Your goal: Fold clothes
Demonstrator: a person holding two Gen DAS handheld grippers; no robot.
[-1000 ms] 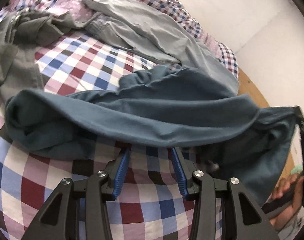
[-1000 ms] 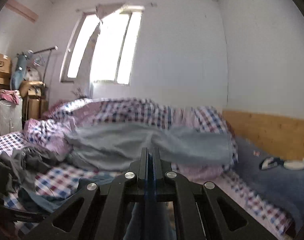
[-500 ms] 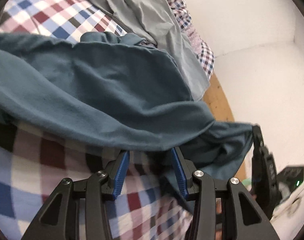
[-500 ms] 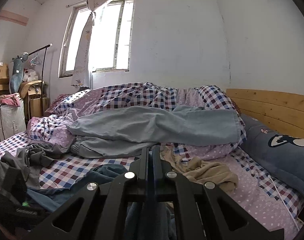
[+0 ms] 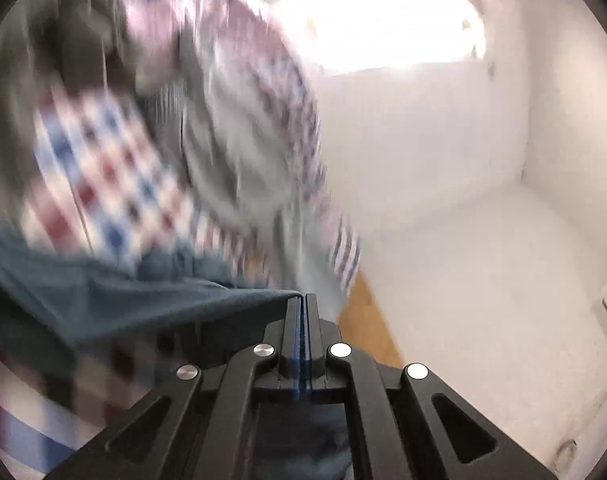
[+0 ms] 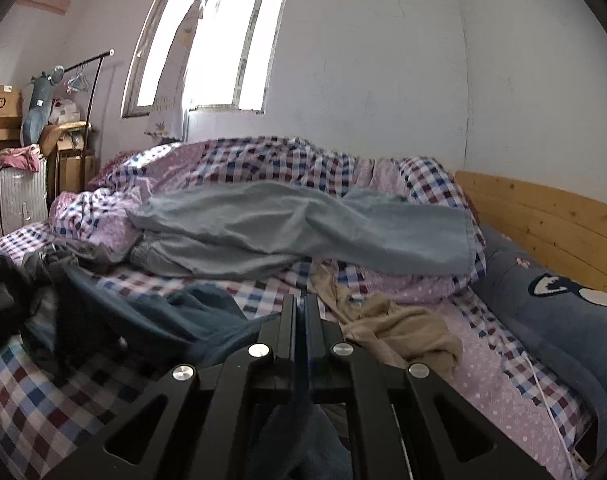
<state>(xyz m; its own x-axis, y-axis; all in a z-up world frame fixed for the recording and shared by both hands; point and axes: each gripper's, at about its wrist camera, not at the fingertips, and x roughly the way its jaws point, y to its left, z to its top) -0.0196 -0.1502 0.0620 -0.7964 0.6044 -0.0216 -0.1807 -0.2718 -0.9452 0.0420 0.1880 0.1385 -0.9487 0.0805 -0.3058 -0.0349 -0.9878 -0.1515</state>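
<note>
With both the left gripper (image 5: 303, 300) and right gripper (image 6: 300, 300) clamped on the teal shirt (image 5: 103, 304), we hold it just above the checked bedsheet (image 6: 43, 400). It's soft, light and droopy, so we'd grip at hems or corners. Grey trousers (image 6: 303, 232) lie beyond.

Ahead of the tool: window (image 6: 207, 44) in the white wall (image 6: 383, 72). Far left: clothes rail (image 6: 89, 80), cardboard boxes (image 6: 3, 110), suitcase (image 6: 13, 200). Right: wooden headboard (image 6: 543, 220), blue pillow (image 6: 563, 320).
</note>
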